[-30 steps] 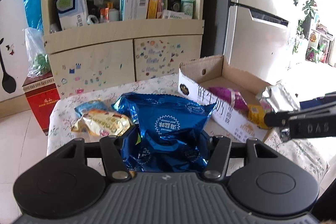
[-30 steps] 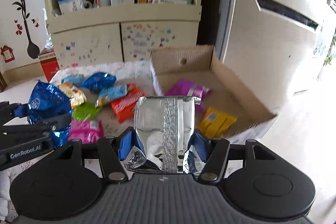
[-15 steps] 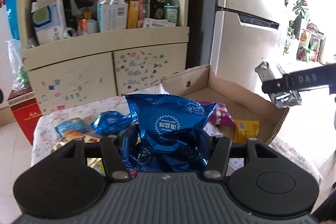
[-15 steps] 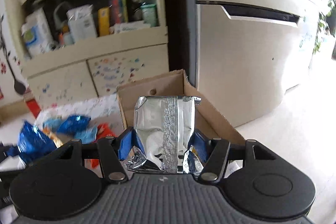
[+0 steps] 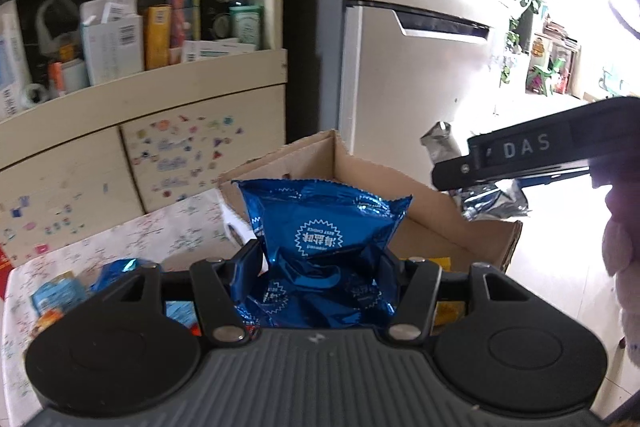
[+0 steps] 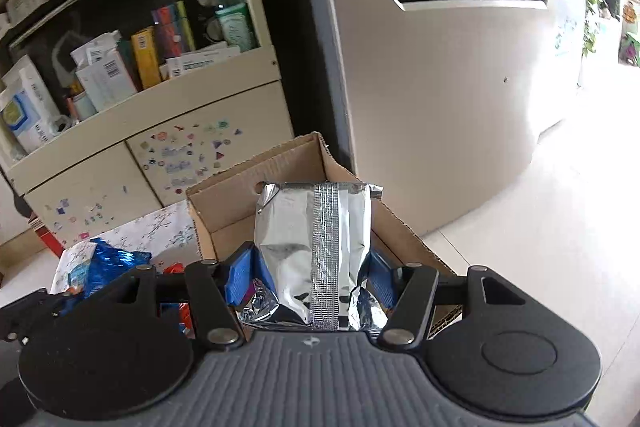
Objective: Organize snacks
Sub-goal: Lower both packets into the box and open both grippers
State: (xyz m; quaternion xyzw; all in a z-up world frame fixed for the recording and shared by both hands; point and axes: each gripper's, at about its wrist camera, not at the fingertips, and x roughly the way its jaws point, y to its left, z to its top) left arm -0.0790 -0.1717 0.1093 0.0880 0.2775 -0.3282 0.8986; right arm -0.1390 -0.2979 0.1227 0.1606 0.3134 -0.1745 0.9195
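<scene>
While your left gripper (image 5: pixel 320 267) points down toward the cardboard box (image 5: pixel 440 211), its fingers (image 5: pixel 250 263) pinch a crinkled blue snack bag (image 5: pixel 326 223), which stands upright between them and hides much of the box's inside. The box sits open on the bench (image 5: pixel 120 239), which has a flowered cloth over it. Just past the bag's right edge a yellow packet (image 5: pixel 438 261) peeks out from the box floor. On the cloth to the left, a few loose snacks (image 5: pixel 60 293) lie together, blue and orange wrappers among them.

Your right gripper (image 6: pixel 314 275) clamps a silver foil bag (image 6: pixel 316 235), its blue fingers (image 6: pixel 240 277) pressing on both sides of the bag's lower half, the seam strip facing you. The bag hangs above the box, whose far wall with a round hole shows behind it. From the left camera, that same gripper reaches in from the right with the silver bag up over the box's right wall, and your sleeve shows at the right edge.

Behind it all stand a cream cabinet (image 6: pixel 160 131) stuffed with cartons and a pale fridge (image 6: pixel 440 87).
</scene>
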